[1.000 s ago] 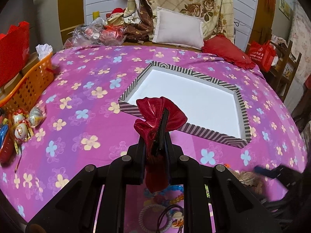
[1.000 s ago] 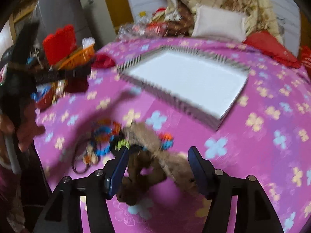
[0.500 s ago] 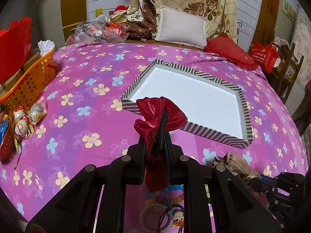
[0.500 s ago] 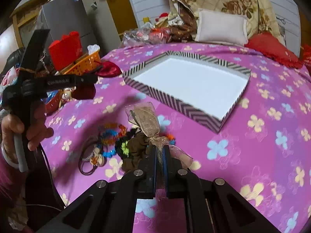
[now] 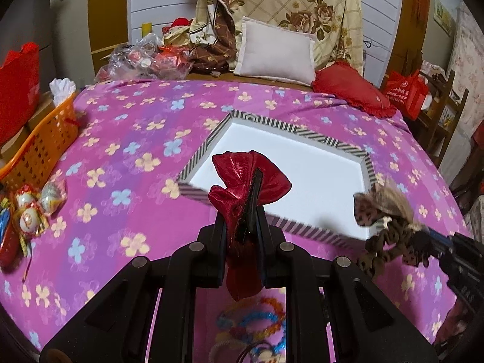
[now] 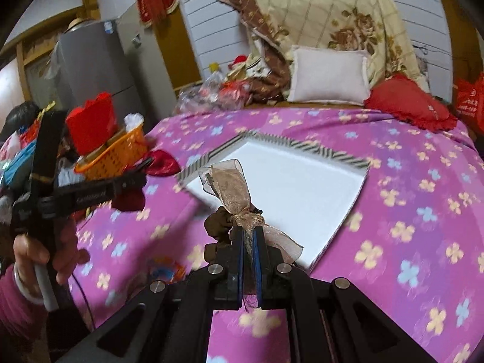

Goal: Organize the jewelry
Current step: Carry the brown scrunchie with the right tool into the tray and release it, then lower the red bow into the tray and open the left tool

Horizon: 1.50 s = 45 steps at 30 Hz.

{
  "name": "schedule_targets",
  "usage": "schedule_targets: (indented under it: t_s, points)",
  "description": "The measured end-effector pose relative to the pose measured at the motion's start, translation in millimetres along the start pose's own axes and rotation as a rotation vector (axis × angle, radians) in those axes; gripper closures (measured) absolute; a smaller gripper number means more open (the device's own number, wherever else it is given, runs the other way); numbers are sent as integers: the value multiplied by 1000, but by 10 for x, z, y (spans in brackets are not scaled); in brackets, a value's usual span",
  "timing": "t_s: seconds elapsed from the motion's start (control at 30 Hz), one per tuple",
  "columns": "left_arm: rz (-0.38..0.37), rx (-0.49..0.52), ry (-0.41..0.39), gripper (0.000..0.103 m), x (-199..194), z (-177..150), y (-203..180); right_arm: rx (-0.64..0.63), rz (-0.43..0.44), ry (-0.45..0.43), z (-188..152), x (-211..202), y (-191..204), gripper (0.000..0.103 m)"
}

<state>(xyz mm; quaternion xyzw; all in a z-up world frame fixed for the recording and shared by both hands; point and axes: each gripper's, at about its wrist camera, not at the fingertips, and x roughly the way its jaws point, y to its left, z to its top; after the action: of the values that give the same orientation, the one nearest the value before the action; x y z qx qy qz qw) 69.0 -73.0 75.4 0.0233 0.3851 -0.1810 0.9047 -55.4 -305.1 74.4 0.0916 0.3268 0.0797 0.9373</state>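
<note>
Left tool (image 5: 243,227) clamped on red bow (image 5: 249,181), right tool (image 6: 248,239) on brown bow (image 6: 233,199) — tool's lettering too blurred to read.

left gripper (image 5: 245,230): black, silver screws | right gripper (image 6: 248,251): black, blue pads | sleeve (image 6: 15,308): magenta, 8 o'clock

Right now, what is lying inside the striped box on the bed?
The striped box shows only its bare white floor. The red bow in the left gripper covers part of its near edge, so that part cannot be checked.
</note>
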Motion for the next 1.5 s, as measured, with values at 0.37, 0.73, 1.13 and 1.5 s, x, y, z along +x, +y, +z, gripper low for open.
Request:
schedule_targets:
  t_s: [0.37, 0.73, 1.13, 1.5]
  points:
    - [48, -9, 98, 88, 825, 365, 27, 86, -80, 6, 321, 558, -419, 98]
    - [102, 27, 201, 88, 1259, 206, 139, 104, -70, 110, 88, 878, -589, 98]
    - [85, 12, 230, 87, 944, -132, 104, 81, -95, 194, -138, 950, -626, 97]
    - [89, 38, 142, 60, 707, -21, 39, 57, -118, 115, -53, 591, -435, 47]
